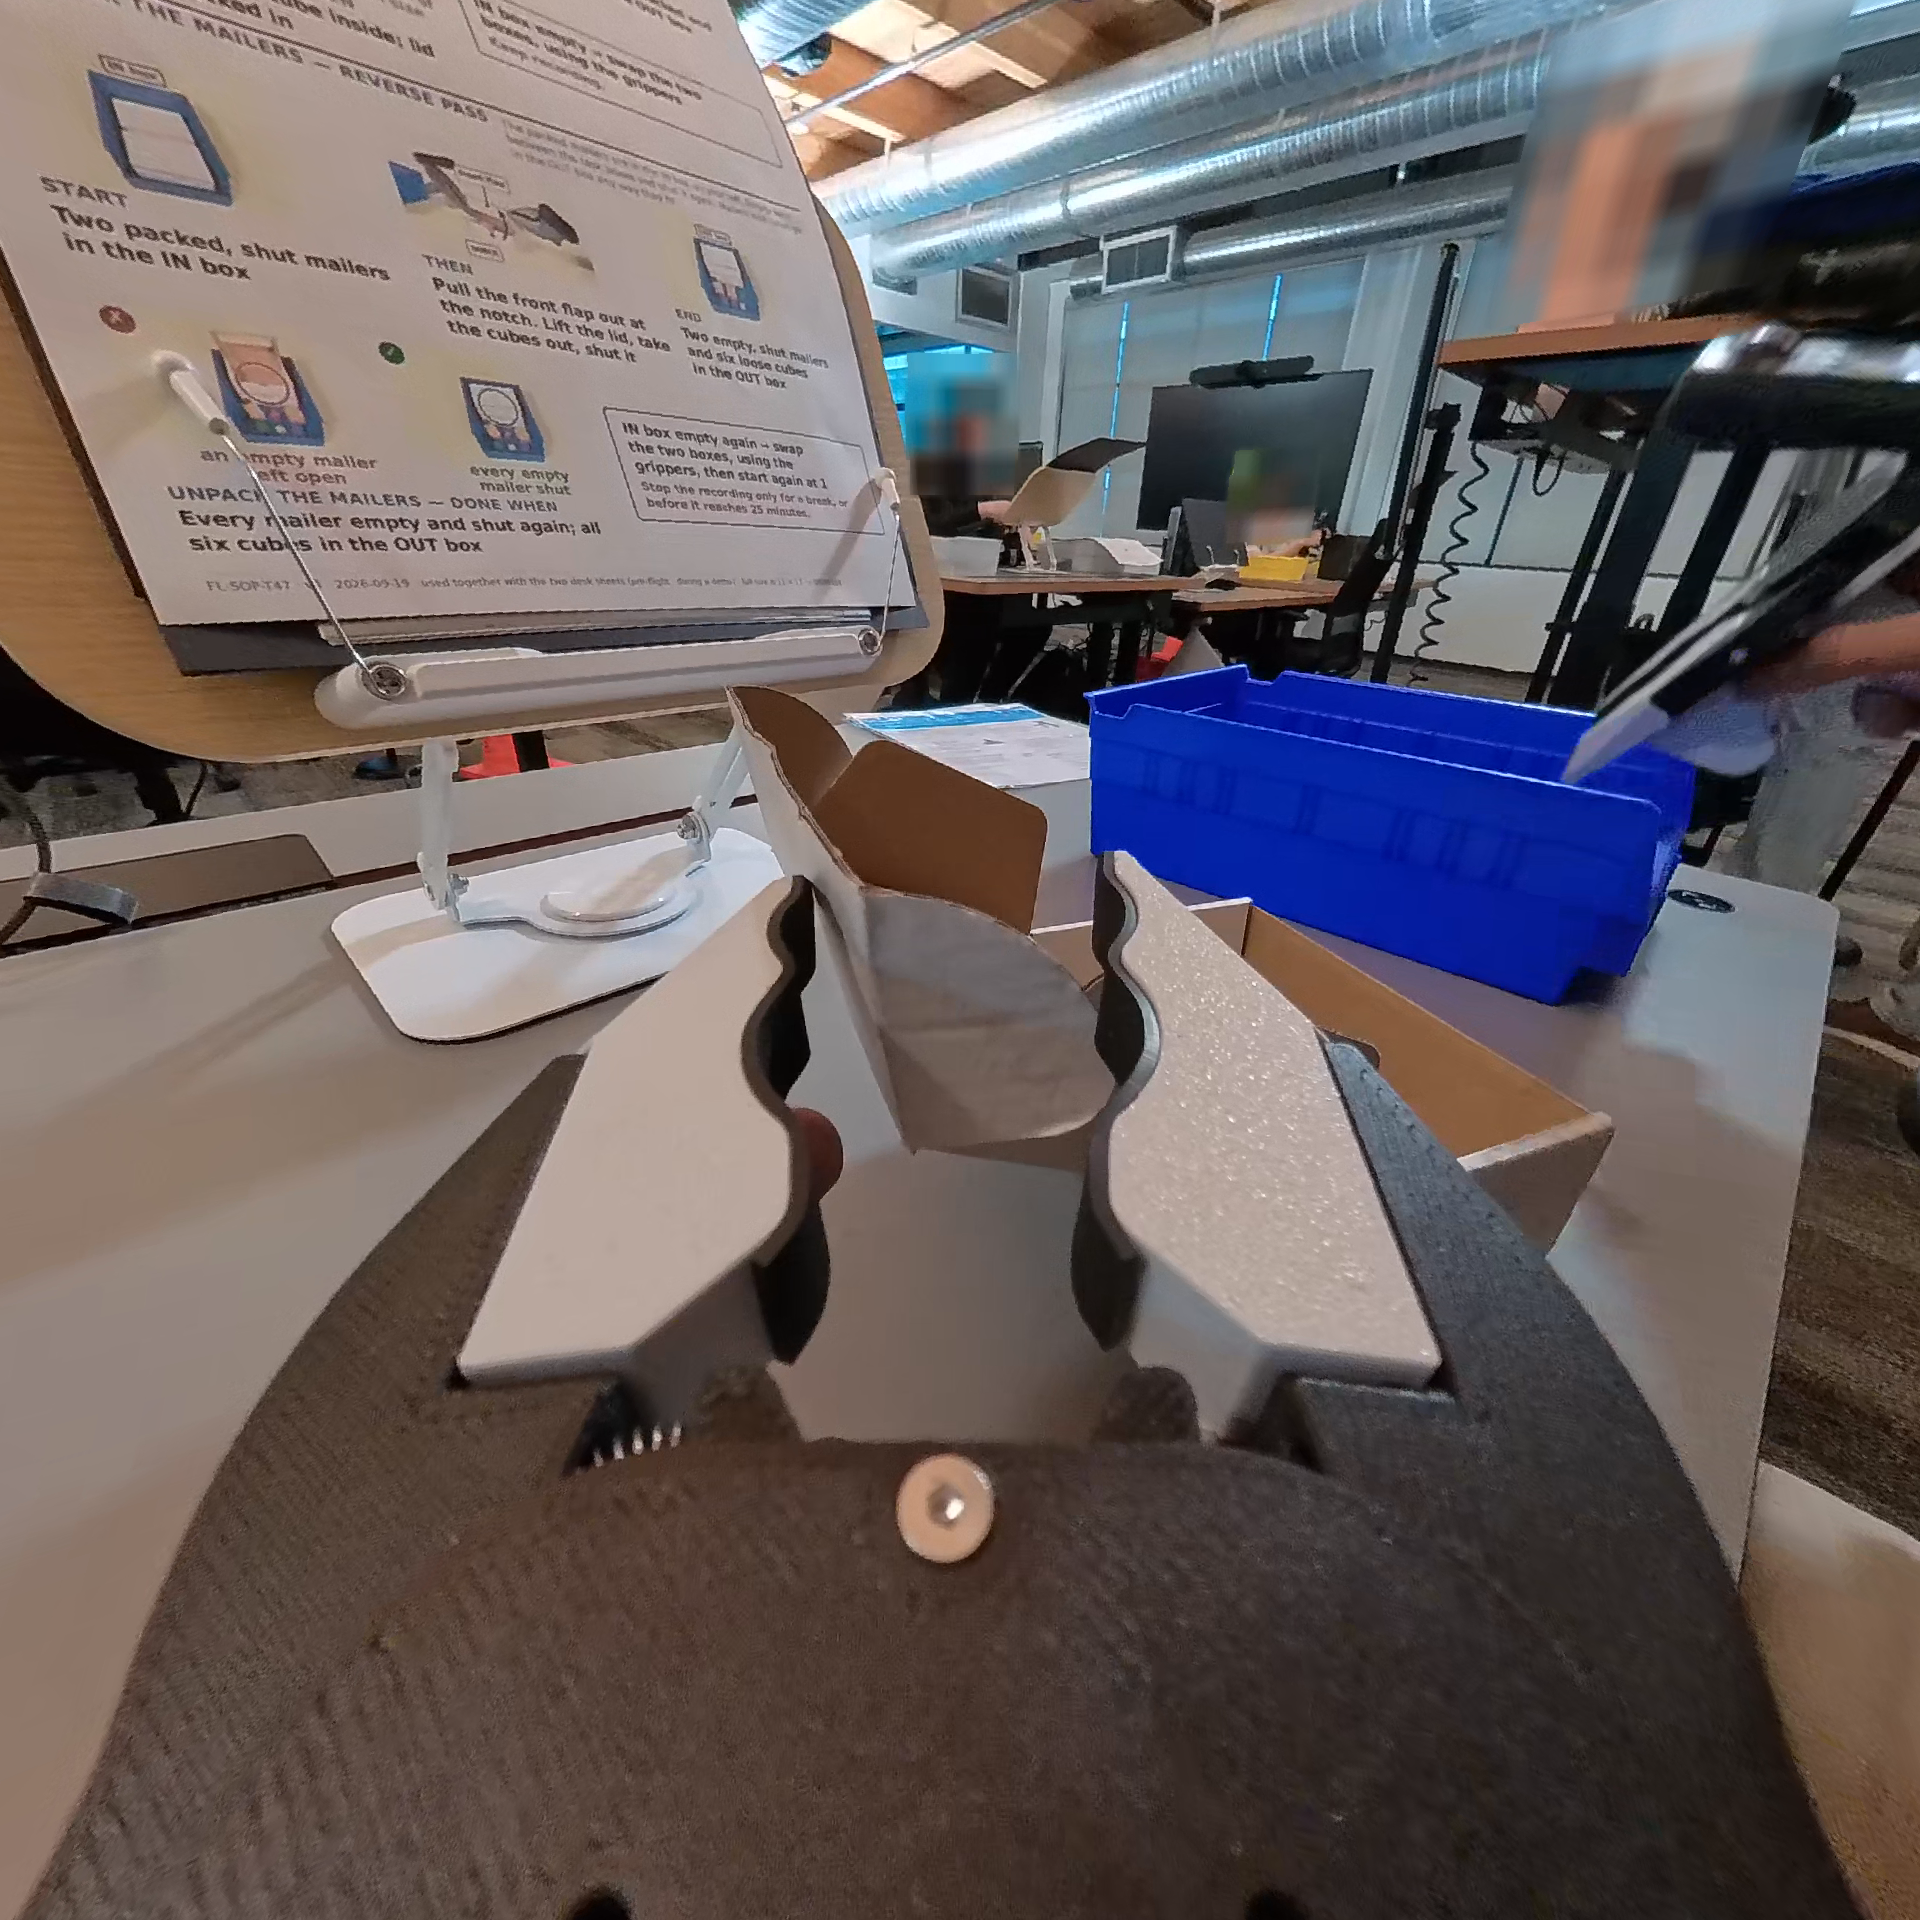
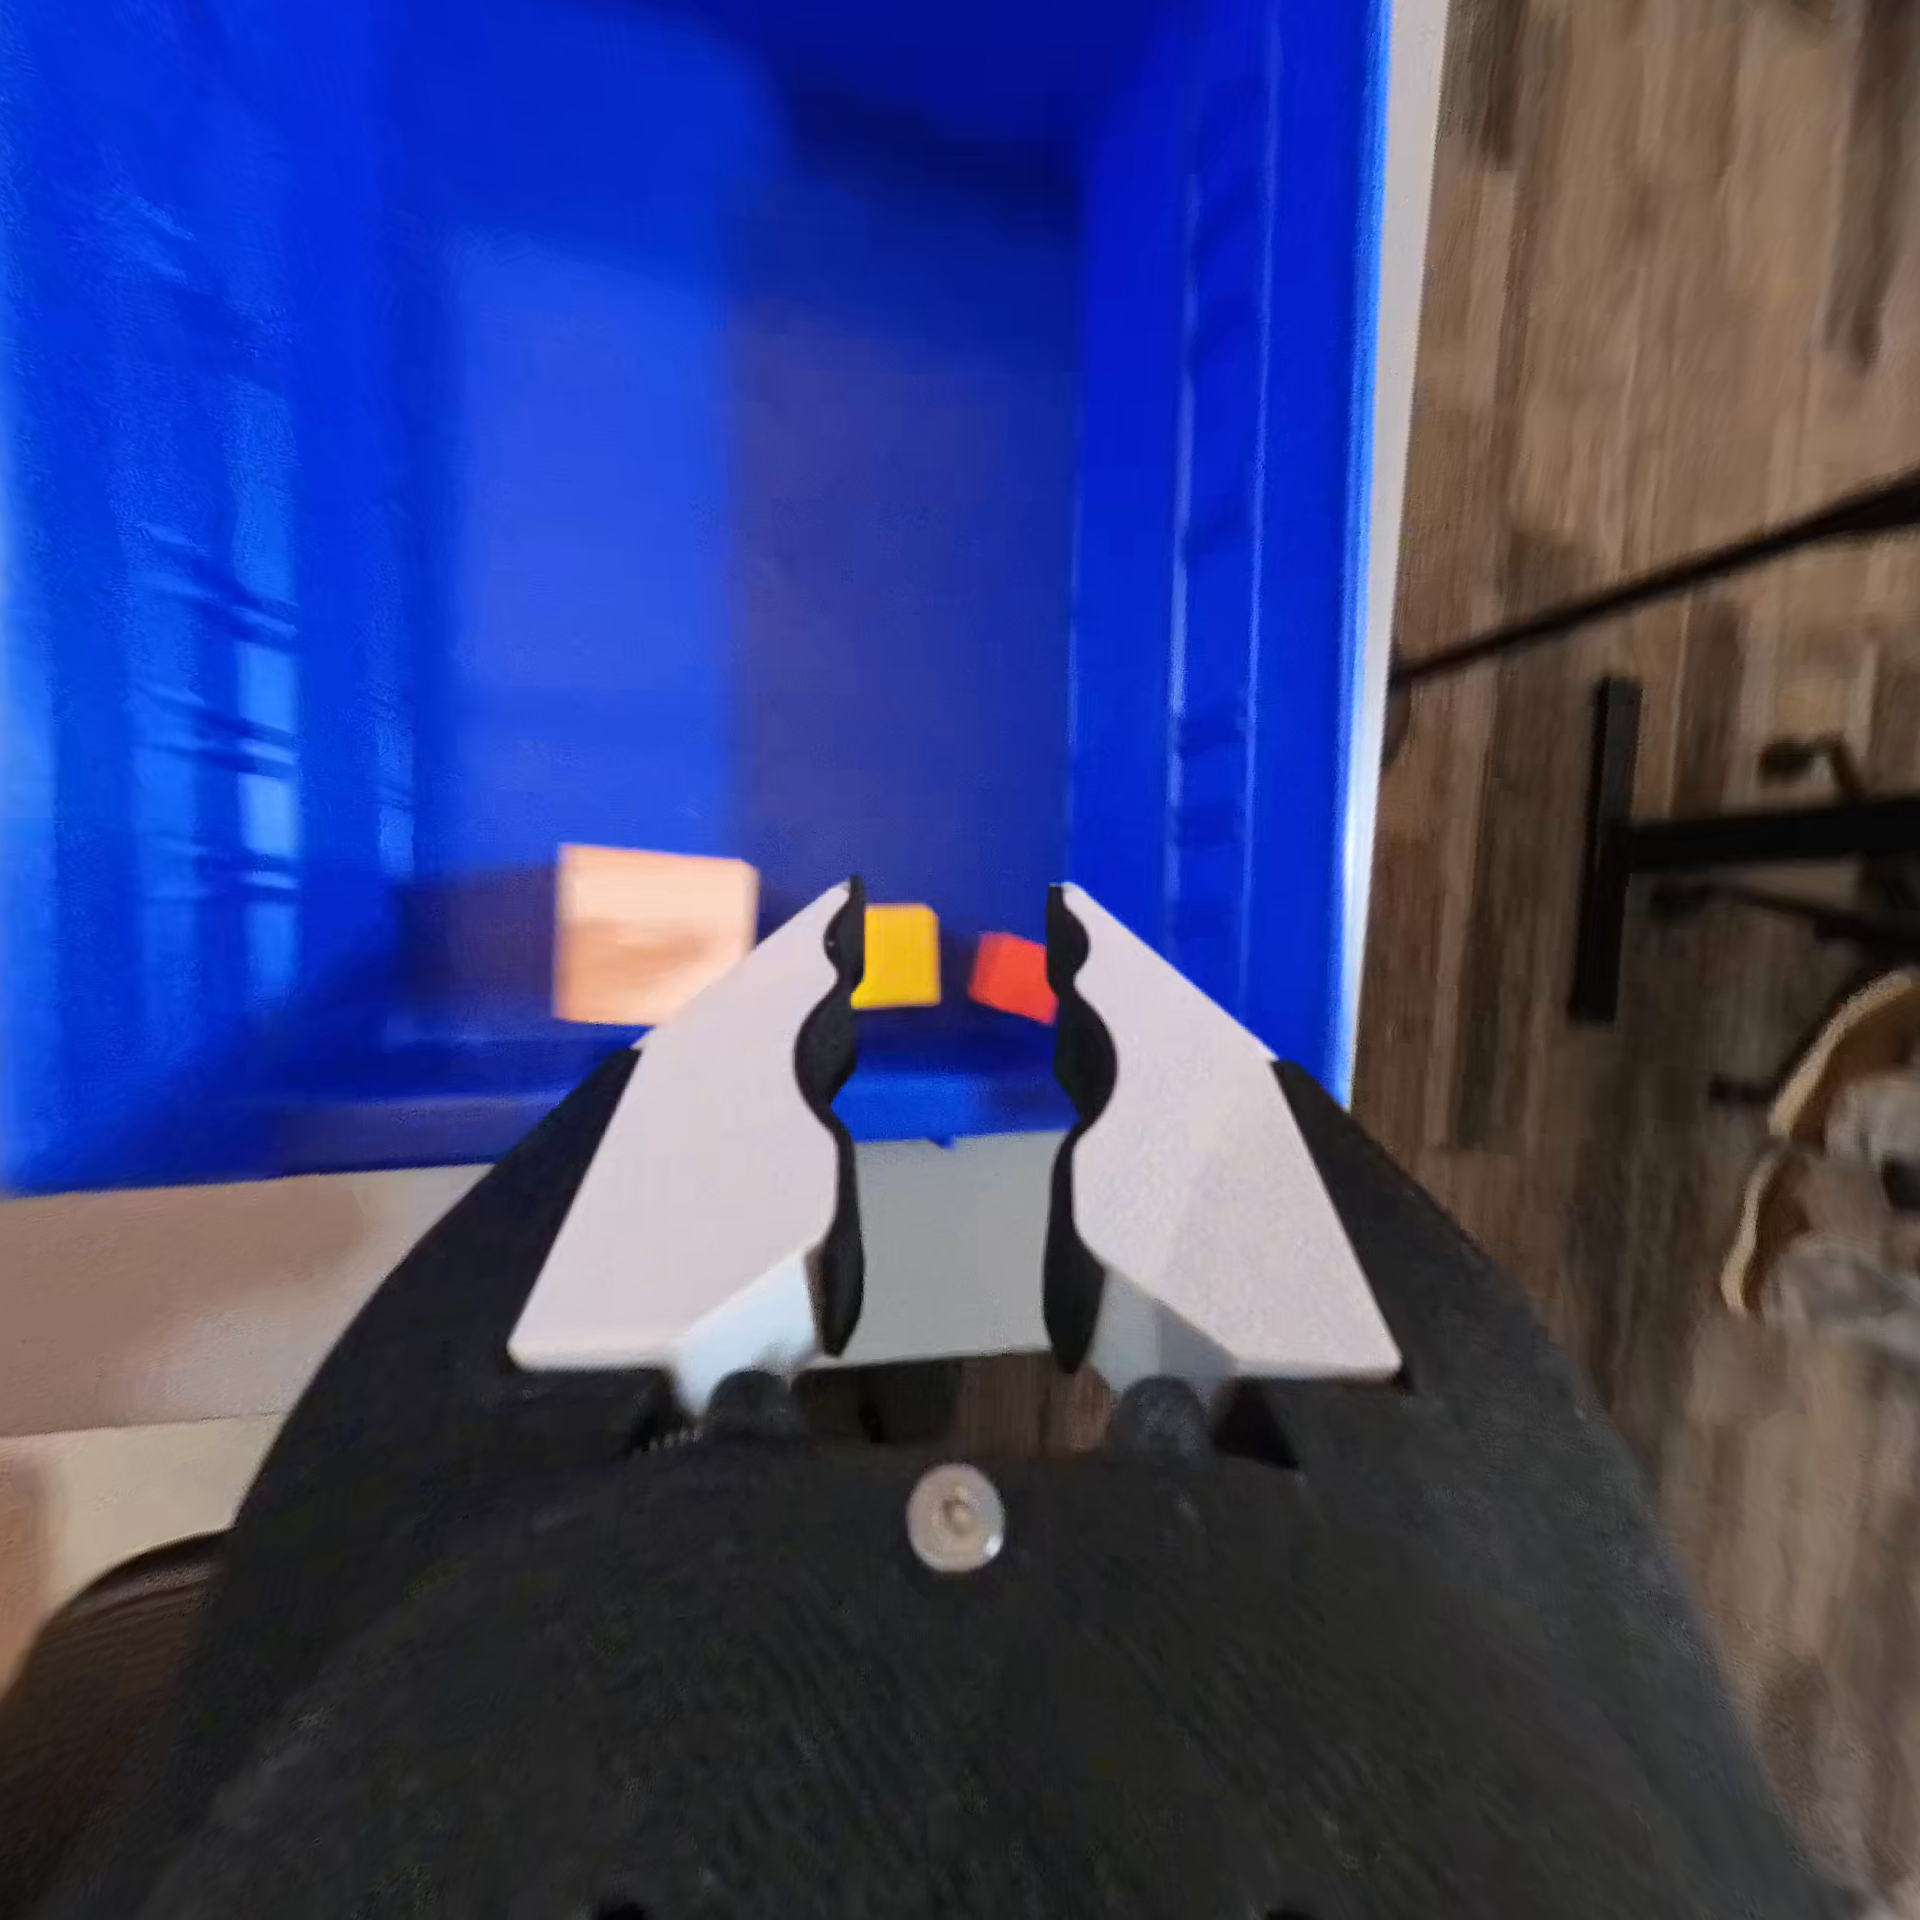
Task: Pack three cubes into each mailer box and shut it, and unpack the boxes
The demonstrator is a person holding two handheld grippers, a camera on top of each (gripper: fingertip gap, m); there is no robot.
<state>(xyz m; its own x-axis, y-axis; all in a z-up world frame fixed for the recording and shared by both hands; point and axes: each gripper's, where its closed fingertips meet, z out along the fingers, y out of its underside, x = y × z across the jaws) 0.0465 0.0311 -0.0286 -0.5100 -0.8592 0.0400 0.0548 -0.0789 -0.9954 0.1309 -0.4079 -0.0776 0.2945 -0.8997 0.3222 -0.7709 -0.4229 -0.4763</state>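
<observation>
Care with aim: right gripper (image 2: 954,904), fingers spread and empty, should centre on small yellow cube (image 2: 900,956) inside blue plastic bin (image 2: 1226,520); left gripper (image 1: 951,904), also spread, brackets white cardboard mailer flap (image 1: 956,997).

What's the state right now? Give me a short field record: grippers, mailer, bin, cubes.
left gripper: open, around the mailer's raised flap; touch unclear
right gripper: open, empty, aimed into the bin
mailer: open on the table, lid up
bin: blue, behind the mailer
cubes: wood cube, yellow cube, red cube in the bin, blurred
stand: instruction sheet, left of the mailer
</observation>
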